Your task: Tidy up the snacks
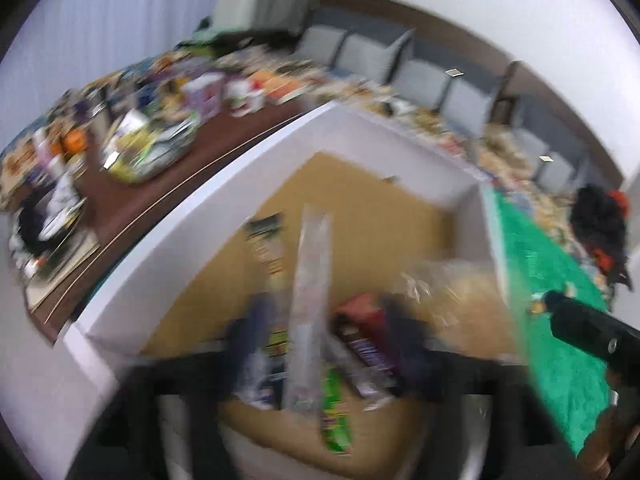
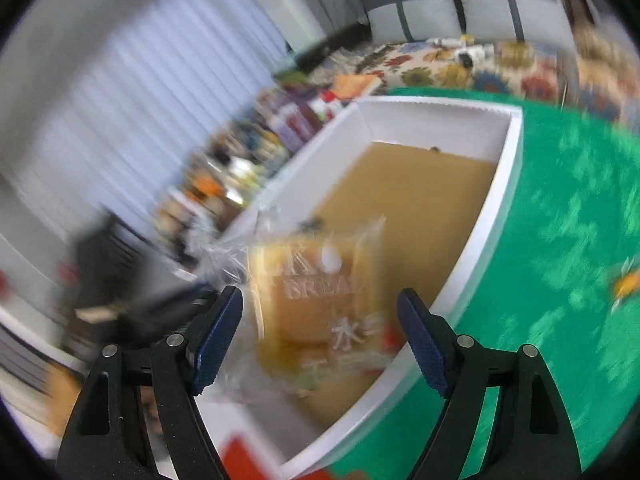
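Observation:
A white box (image 1: 224, 196) with a brown cardboard floor holds the snacks. In the blurred left wrist view my left gripper (image 1: 330, 344) hangs over its near end with the jaws spread wide. Below it lie a long clear packet (image 1: 310, 292), a dark chocolate bar (image 1: 370, 354), a green packet (image 1: 334, 412) and a yellow-black packet (image 1: 266, 248). In the right wrist view my right gripper (image 2: 320, 340) is open. A clear bag of bread (image 2: 320, 312) lies in the box (image 2: 440, 106) between the fingers, and neither blue pad (image 2: 218, 336) presses on it.
The box sits on a green cloth (image 2: 560, 240) next to a brown table (image 1: 224, 148) crowded with packets and cups (image 1: 152, 140). Grey chairs (image 1: 372, 56) line the far wall. A floral cloth (image 2: 460, 68) lies beyond the box. The right gripper's black body (image 1: 580, 332) shows at the right.

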Action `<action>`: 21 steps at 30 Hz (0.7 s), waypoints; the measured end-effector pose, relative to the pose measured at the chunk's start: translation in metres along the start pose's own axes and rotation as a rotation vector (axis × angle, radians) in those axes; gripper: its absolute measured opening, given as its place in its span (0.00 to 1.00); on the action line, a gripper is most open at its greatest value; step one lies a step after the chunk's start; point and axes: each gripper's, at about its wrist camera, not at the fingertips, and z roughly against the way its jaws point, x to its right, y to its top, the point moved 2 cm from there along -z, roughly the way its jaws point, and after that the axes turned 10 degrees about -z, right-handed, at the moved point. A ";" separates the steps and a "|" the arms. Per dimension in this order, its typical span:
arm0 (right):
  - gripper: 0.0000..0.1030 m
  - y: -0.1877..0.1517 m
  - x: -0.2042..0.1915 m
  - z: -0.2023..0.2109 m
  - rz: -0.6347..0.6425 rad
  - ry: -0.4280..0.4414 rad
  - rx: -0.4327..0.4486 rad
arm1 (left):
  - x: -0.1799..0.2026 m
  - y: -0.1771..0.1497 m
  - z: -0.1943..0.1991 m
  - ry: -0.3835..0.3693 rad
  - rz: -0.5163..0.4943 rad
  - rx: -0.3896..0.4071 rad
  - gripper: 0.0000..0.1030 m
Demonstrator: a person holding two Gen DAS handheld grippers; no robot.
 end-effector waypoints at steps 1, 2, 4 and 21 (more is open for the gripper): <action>0.80 -0.005 -0.004 -0.004 0.030 -0.033 0.012 | -0.008 -0.004 -0.001 0.020 0.019 0.014 0.82; 0.80 -0.008 -0.010 -0.006 0.055 -0.060 0.027 | -0.015 -0.008 0.001 0.019 0.036 0.030 0.83; 0.80 -0.014 -0.012 0.002 0.077 -0.063 0.052 | -0.026 -0.017 0.005 0.016 0.063 0.038 0.84; 0.80 -0.162 0.347 0.175 -0.248 -0.732 0.236 | 0.196 -0.050 0.063 -0.349 -0.268 0.151 0.97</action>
